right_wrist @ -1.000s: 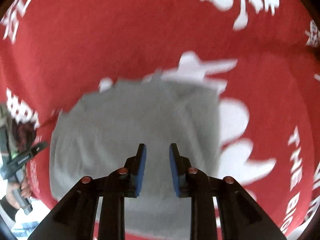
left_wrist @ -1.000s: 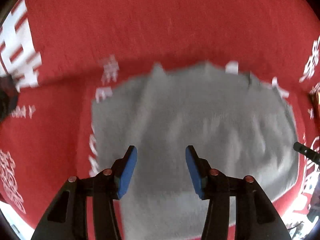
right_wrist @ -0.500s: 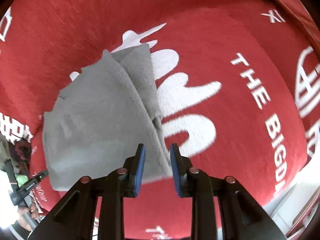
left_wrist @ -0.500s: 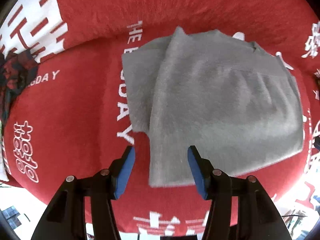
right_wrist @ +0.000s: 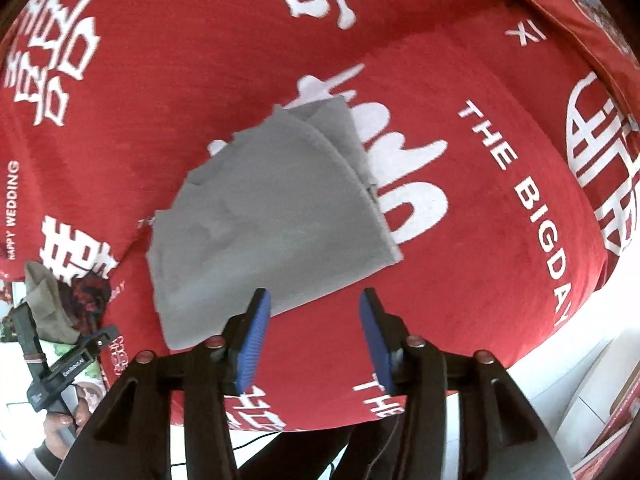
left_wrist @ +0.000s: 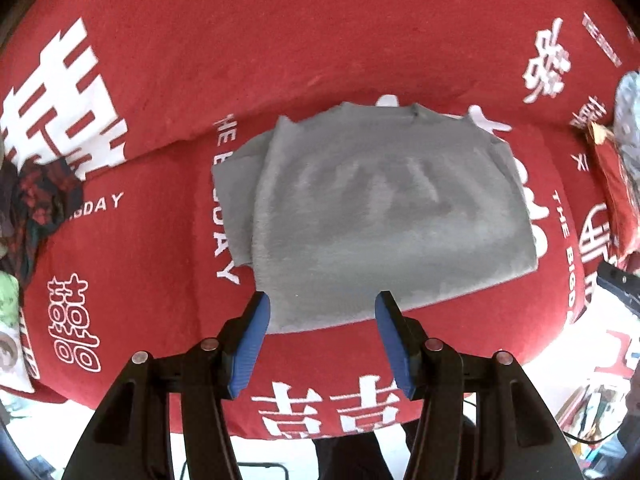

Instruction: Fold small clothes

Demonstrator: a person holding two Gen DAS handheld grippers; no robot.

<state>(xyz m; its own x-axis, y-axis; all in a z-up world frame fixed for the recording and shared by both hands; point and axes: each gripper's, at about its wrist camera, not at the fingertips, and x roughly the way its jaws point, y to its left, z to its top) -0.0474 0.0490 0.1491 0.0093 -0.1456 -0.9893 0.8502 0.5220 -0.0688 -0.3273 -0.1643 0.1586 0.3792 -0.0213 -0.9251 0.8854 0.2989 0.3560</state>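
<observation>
On the red fleecy cloth with white printing (left_wrist: 360,60) (right_wrist: 500,280) that covers the surface lies a folded grey fuzzy knit garment (left_wrist: 384,216) (right_wrist: 272,216), flat and free of both tools. The cloth's lettering reads "THE BIGDAY" in a line running just right of the garment in the right wrist view, and "HAPPY WEDDING" at that view's far left edge; large white Chinese double-happiness characters sit around it. In the left wrist view "BIGDAY" shows at the left, and another "THE B…DAY" line is partly hidden under the garment's left edge.

The garment is a rough rectangle. In the left wrist view its long axis runs left to right, with an under-layer sticking out along the left side and the ragged, notched edge on the far side. In the right wrist view the long axis runs diagonally from near left to far right, and a second layer peeks out at the far right corner.

The left gripper (left_wrist: 322,338) hovers at the garment's near edge, blue-padded jaws spread wide and holding nothing. The right gripper (right_wrist: 314,334) hangs by the near right corner, jaws likewise spread and empty. A dark red patterned fabric bundle (left_wrist: 40,200) (right_wrist: 90,292) lies at the cloth's left side. The black handle seen at lower left in the right wrist view carries a label too small to read.
</observation>
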